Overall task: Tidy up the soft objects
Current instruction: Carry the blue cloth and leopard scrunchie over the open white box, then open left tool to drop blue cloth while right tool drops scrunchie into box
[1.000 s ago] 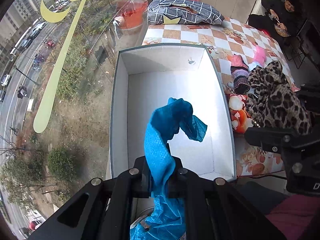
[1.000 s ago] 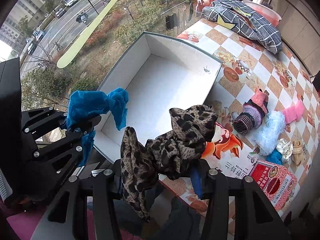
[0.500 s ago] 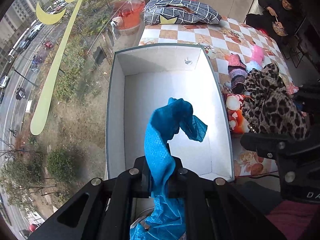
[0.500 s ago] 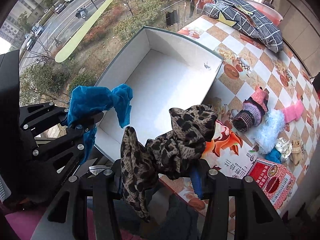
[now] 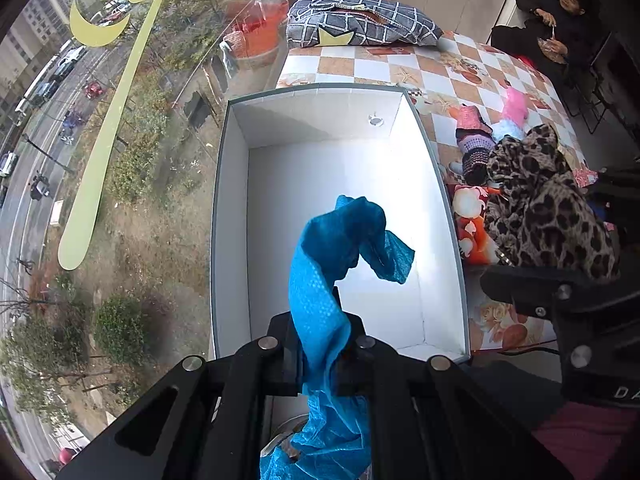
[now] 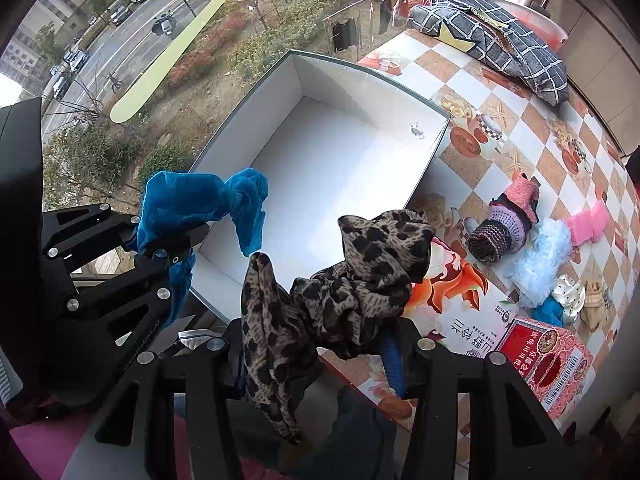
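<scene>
My left gripper (image 5: 322, 332) is shut on a blue mesh cloth (image 5: 340, 240), which stands up above the near end of an empty white box (image 5: 218, 240). In the right wrist view the same blue cloth (image 6: 200, 204) hangs over the box's near left corner (image 6: 248, 120). My right gripper (image 6: 320, 336) is shut on a bunched leopard-print scarf (image 6: 372, 264), held over the table just right of the box. Part of the scarf droops below the fingers.
Loose soft items lie on the checked tablecloth right of the box: a knitted purple-pink piece (image 6: 504, 228), a pale blue fluffy piece (image 6: 536, 264), a pink one (image 6: 588, 224). A red carton (image 6: 548, 360) sits near the edge, a checked pillow (image 6: 496, 40) at the back. A window borders the left; a person (image 5: 556, 20) sits far right.
</scene>
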